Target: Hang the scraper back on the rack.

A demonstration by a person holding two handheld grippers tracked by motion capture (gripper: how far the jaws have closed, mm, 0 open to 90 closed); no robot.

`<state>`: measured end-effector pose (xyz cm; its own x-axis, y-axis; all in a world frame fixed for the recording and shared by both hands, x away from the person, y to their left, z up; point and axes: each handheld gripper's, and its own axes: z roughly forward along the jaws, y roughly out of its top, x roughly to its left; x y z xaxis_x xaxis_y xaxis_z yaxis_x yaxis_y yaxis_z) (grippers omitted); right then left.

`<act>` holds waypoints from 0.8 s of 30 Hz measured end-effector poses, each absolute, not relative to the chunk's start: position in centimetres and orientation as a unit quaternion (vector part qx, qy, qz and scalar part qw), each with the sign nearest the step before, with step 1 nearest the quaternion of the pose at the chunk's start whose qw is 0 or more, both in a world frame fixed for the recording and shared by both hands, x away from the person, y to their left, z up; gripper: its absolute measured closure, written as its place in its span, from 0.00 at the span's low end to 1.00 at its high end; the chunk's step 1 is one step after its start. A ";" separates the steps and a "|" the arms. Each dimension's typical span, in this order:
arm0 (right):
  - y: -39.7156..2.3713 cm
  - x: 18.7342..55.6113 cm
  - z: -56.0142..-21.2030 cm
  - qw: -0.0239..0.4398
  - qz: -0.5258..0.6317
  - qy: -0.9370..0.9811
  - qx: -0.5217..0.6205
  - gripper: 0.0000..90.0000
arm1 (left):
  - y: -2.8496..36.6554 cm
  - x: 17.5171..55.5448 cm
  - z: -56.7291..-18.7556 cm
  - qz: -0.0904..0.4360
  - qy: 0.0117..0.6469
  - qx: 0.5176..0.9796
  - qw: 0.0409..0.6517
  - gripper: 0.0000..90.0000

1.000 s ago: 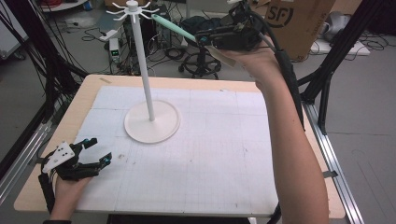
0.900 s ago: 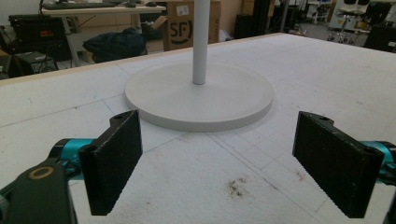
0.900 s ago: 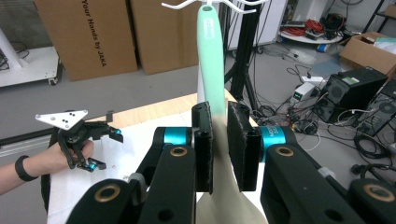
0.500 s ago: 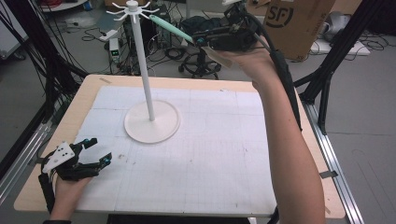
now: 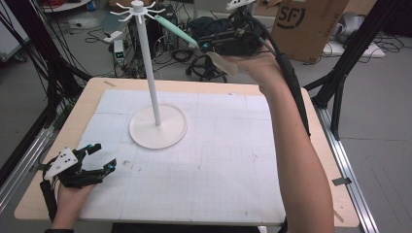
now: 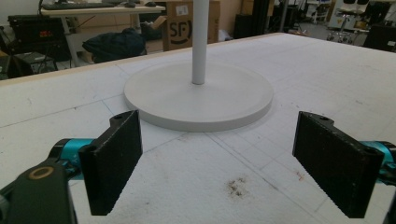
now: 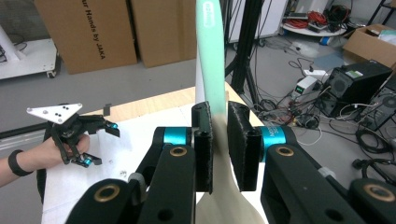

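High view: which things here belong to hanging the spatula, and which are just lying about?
In the job:
- mint-handled spatula, clamped in the right gripper
- white hook stand, its top hooks close to the handle tip

Lying about:
- left gripper, open, idle on the table
- cardboard box, cables and chair on the floor behind

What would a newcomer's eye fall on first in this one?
The right gripper, raised high at the far edge, clamps a mint-green and cream spatula aimed at the hooked top of the tall white stand. The left gripper rests open and empty at the near left of the white table mat.
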<state>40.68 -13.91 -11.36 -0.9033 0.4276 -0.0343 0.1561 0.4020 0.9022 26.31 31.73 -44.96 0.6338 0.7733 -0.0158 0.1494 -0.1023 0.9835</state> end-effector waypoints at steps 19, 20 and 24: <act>-12.9 41.7 -12.6 0.128 0.507 0.833 0.180 0.90 | 31.7 26.3 -45.0 0.269 0.334 0.692 0.581 0.18; -12.8 41.7 -12.7 0.125 0.505 0.834 0.183 0.89 | 31.7 26.3 -45.0 0.270 0.333 0.693 0.580 0.18; -12.4 41.8 -12.9 0.126 0.501 0.837 0.182 0.89 | 31.7 26.3 -45.0 0.270 0.333 0.693 0.580 0.18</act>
<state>41.82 -12.44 -12.88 -0.9019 0.4311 -0.0271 0.1795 0.4312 0.8842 26.31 31.73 -44.95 0.6328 0.7742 -0.0128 0.1490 -0.1056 0.9832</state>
